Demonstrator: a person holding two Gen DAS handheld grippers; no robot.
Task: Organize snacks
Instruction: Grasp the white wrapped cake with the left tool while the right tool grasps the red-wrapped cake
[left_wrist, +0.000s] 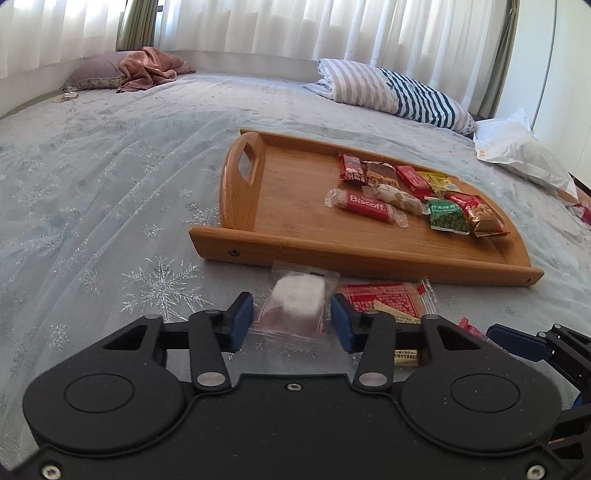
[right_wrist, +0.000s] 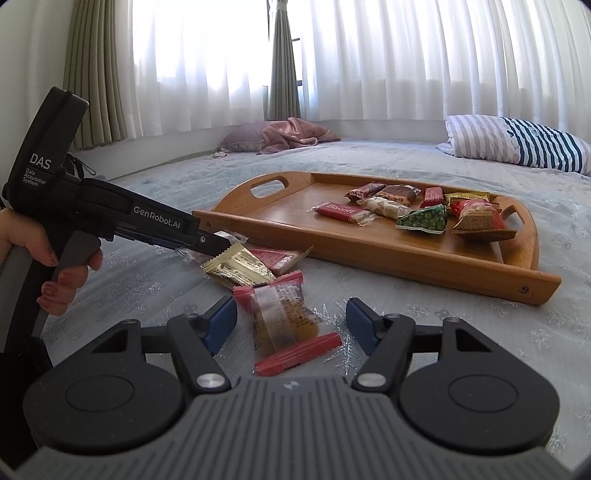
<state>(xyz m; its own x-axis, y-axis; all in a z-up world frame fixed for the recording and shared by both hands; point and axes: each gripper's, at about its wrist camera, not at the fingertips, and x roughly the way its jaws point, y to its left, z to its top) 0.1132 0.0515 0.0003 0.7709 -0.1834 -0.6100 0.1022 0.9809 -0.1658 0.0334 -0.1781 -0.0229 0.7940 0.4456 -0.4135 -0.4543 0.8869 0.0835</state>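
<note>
The left hand-held gripper (left_wrist: 291, 319) is seen low over the bed, its blue pads set around a clear-wrapped white sweet (left_wrist: 297, 302); the wrapper sides appear to be met by both pads, so a grip is judged, though contact at the right pad cannot be told for certain. The right hand-held gripper (right_wrist: 291, 325) is held with its jaws apart, nothing pressed, and a red-ended clear packet (right_wrist: 286, 321) lies between them on the bedspread (left_wrist: 110, 221).

Just beyond, at 12 o'clock from the right gripper, a gold sachet (right_wrist: 238, 267) and a flat red packet (right_wrist: 277, 258) are still loose. The wooden tray (left_wrist: 369, 254) is found at 1 o'clock from the left gripper, and a Biscoff biscuit (left_wrist: 365, 206), a nougat bar (left_wrist: 395, 197), green peas (left_wrist: 445, 219), a nut packet (left_wrist: 480, 214) and several chocolate bars have already been gathered in it. The task is judged well past half, with four packets left outside.

The tray's near wall must be cleared on the way in. A striped pillow (left_wrist: 402, 94), a pink blanket (left_wrist: 151, 70) and a white plastic bag (left_wrist: 521, 151) are set well apart at 12 to 2 o'clock.
</note>
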